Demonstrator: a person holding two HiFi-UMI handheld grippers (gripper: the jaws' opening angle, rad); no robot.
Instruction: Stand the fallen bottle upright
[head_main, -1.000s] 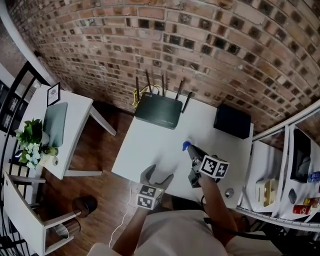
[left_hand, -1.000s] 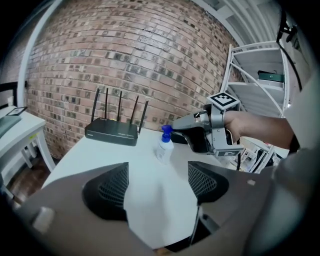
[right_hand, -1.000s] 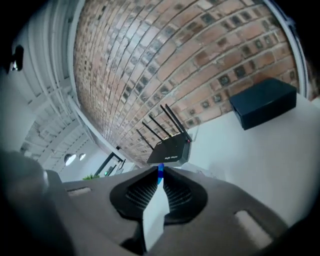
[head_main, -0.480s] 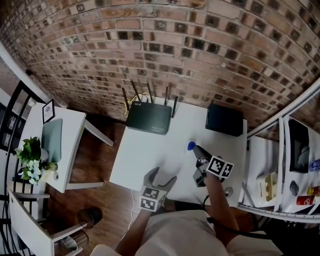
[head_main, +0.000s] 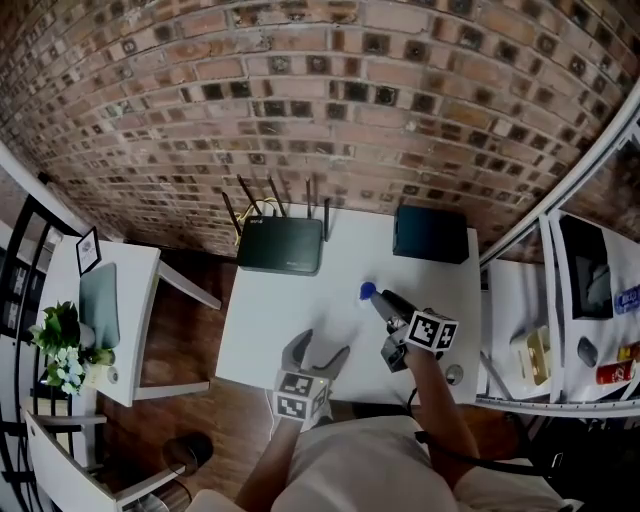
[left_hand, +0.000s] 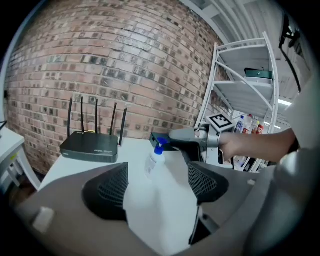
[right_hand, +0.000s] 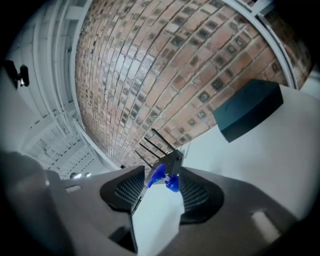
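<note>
In the head view a white bench (head_main: 300, 310) stands against a brick wall (head_main: 320, 110) over a dark wood floor (head_main: 190, 320). A router (head_main: 281, 245) sits at the bench's back left and a black box (head_main: 431, 233) at its back right. The bottle (head_main: 367, 292) stands upright on the bench's right half, in front of the box, blue cap up. The right tongs (head_main: 385, 300) reach to it from the near side, and the left tongs (head_main: 322, 345) hover over the near edge. A side bench (head_main: 120, 300) with a plant (head_main: 60, 345) is at the left, a white rack (head_main: 560, 330) at the right. In the left gripper view the jaws stand moderately apart over bare bench. Beyond them the bottle is upright, with the right tongs at its cap. In the right gripper view the jaws have just been opening. They stand narrowly apart, the cap between their tips, not clamped.
</note>
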